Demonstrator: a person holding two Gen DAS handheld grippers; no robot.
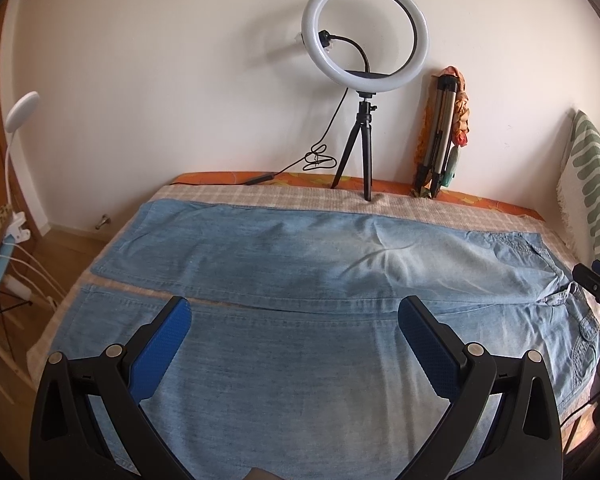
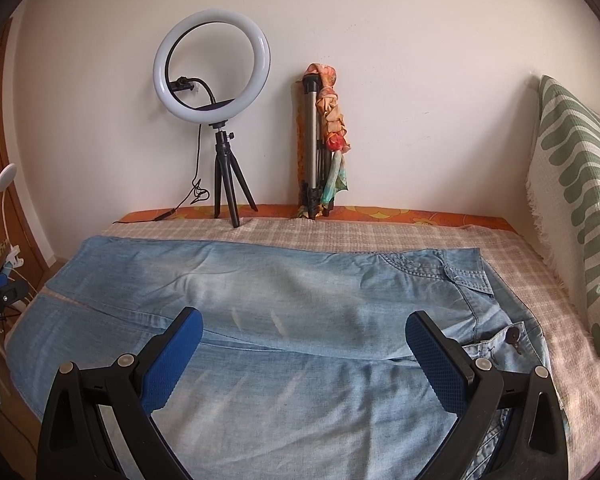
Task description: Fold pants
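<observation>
You work at a bed (image 2: 379, 236) with a checked cover, pushed against a white wall; a ring light (image 1: 364, 32) on its small tripod and a folded tripod (image 2: 313, 140) stand at the far edge, and a green patterned cushion (image 2: 571, 184) leans at the right edge. The pants (image 1: 300, 264), light blue denim, lie flat across the bed, the waistband (image 2: 471, 276) toward the right edge and the two leg hems toward the left edge, with a narrow gap between the legs. Your left gripper (image 1: 294, 320) hangs above the near leg with the jaws wide apart and nothing in them; your right gripper (image 2: 304, 334) is the same, wide and empty, nearer to the waist and the button (image 2: 513, 336). No fold is made yet, I judge. For a good first fold, take the near leg at its near edge, one gripper close to the hem and one close to the waist, and pinch both layers of the cloth, not only the top one. Then lift both ends at equal height and lay the near leg over the far leg, edge on edge. The soft wrinkle (image 1: 379, 256) in the far leg may stay under the fold, so press it flat first if you can.
</observation>
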